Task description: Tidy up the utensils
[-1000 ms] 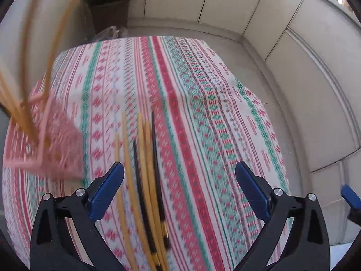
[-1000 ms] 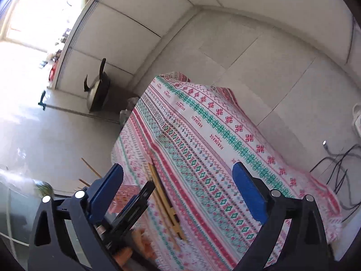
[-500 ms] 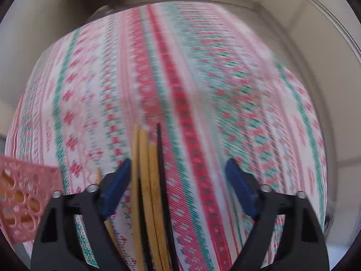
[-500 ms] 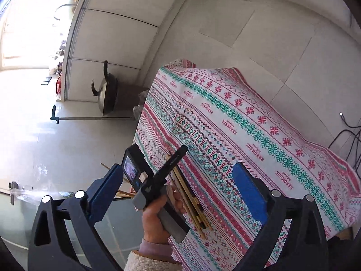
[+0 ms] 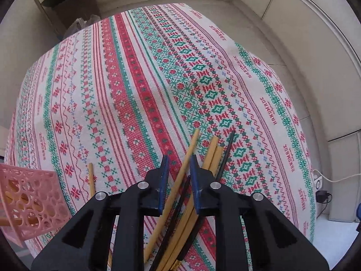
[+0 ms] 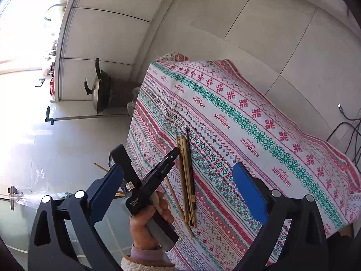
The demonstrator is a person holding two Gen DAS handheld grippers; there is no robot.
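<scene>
Several chopsticks (image 5: 212, 155), wooden and black, lie bundled on the patterned tablecloth (image 5: 140, 72) near its front edge. My left gripper (image 5: 179, 169) is nearly shut around one wooden chopstick (image 5: 189, 153), whose tip sticks out past the blue pads. One more wooden chopstick (image 5: 91, 178) lies apart to the left. A pink perforated basket (image 5: 29, 201) with chopsticks inside stands at the far left. In the right wrist view the bundle (image 6: 187, 171) lies beside the left gripper (image 6: 174, 152). My right gripper (image 6: 178, 185) is open and empty, held off the table.
A dark bin with a pan on it (image 6: 101, 92) stands by the wall beyond the table. Cables (image 6: 347, 124) and a wall socket (image 5: 319, 181) are at the right. The table edge drops off close to the chopsticks.
My left gripper has gone down to the bundle and closed from wide open onto one wooden chopstick. The right gripper has stayed open, drifting a little.
</scene>
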